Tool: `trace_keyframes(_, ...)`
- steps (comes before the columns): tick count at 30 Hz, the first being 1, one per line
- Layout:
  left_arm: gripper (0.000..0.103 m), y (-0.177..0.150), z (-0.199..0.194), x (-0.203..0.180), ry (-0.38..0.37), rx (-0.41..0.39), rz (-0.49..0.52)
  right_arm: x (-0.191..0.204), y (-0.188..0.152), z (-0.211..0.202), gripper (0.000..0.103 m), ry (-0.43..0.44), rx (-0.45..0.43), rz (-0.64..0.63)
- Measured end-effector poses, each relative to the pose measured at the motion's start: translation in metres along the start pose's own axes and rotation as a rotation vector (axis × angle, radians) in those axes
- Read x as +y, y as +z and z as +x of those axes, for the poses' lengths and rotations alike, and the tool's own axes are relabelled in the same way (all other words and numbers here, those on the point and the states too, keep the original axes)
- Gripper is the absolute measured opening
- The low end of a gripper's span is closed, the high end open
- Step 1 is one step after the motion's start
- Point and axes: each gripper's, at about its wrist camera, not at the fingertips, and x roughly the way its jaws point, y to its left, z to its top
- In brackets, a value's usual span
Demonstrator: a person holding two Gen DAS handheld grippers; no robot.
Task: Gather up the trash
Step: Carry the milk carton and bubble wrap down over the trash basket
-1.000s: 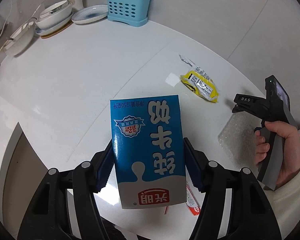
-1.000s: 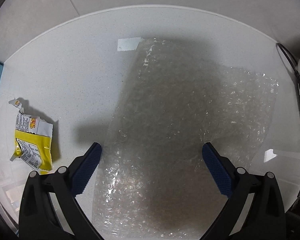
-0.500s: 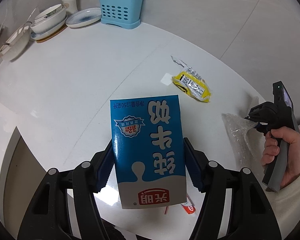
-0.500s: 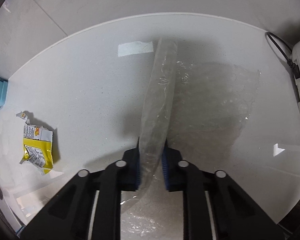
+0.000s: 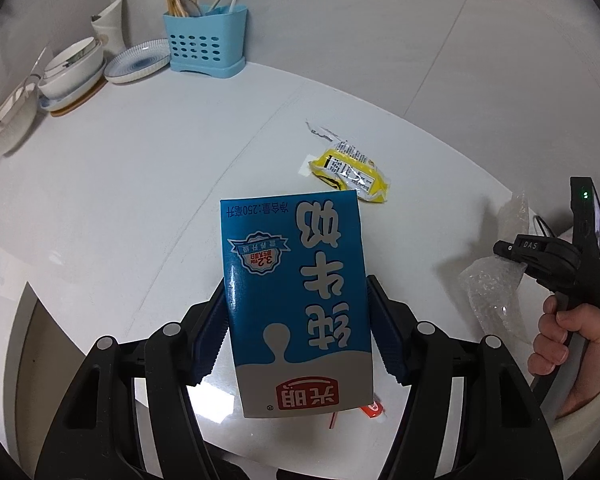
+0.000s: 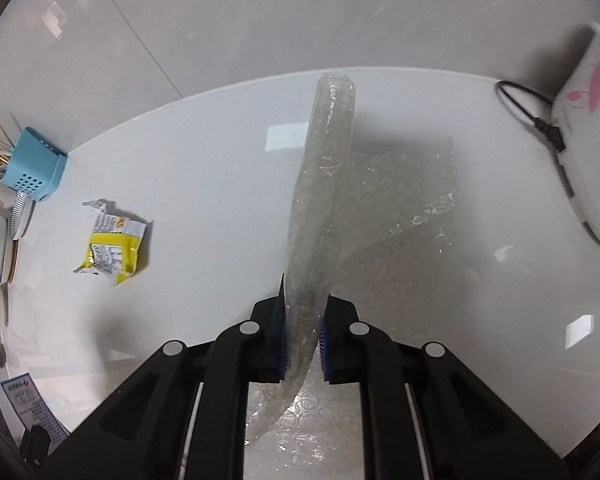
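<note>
Bubble wrap [image 6: 324, 184] is pinched in my right gripper [image 6: 303, 344]: both blue pads are clamped on a gathered fold, and the sheet rises from the jaws toward 12 o'clock in the right wrist view, with its loose remainder draping to about 2 o'clock over the white tabletop [image 6: 204, 160]. Whether that trailing part touches the surface I cannot tell. The left wrist view shows the same gripper [image 5: 512, 249] at 3 o'clock, in a hand [image 5: 572, 344], with wrap bunched around its tip.

My left gripper [image 5: 296, 340] grasps a blue and white milk carton [image 5: 296, 304] by its two narrow sides, jaws partly spread to the carton's width, carton off the tabletop with its print upside down to the camera.

Step in hand, as I judge it: both grippers are loaded, so this is the carry stage for two pieces of trash. No bin shows in either view.

Remaining on the tabletop: a torn yellow snack wrapper [image 5: 350, 172] at 1 o'clock from the carton, well apart from the wrap, and a small red and white scrap [image 5: 374, 410] partly hidden behind the carton's lower edge.

Next move calls for: raising the wrap until its tail hangs free, so it does not sweep the wrapper; keeping both grips firm; then finding the bin. The thin fold could slip from the pads if tugged.
</note>
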Motion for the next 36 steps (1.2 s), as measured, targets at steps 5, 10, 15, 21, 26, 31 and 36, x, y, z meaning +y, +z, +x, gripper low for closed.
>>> trace_keyframes(5,0.063,-0.002,-0.012,-0.002,-0.05,-0.015,0.084,0.012,-0.03,-0.052,0.011,-0.021,-0.108,-0.024)
trace_keyframes(10,0.063,-0.012,-0.028,0.001,-0.095,-0.03,0.152,0.021,-0.062,-0.095,0.011,-0.029,-0.191,-0.035)
trace_keyframes(15,0.063,-0.025,-0.047,0.007,-0.129,-0.048,0.212,0.026,-0.105,-0.13,0.011,-0.042,-0.26,-0.026)
trace_keyframes(21,0.063,-0.052,-0.073,0.016,-0.148,-0.02,0.281,0.034,-0.163,-0.161,0.011,-0.052,-0.31,-0.012)
trace_keyframes(26,0.063,-0.081,-0.094,0.034,-0.171,-0.032,0.317,0.041,-0.211,-0.176,0.011,-0.056,-0.33,0.007)
trace_keyframes(31,0.063,-0.11,-0.113,0.056,-0.181,-0.043,0.336,0.056,-0.255,-0.189,0.011,-0.064,-0.343,0.008)
trace_keyframes(36,0.063,-0.138,-0.13,0.078,-0.186,-0.046,0.344,0.073,-0.296,-0.2,0.011,-0.057,-0.343,-0.019)
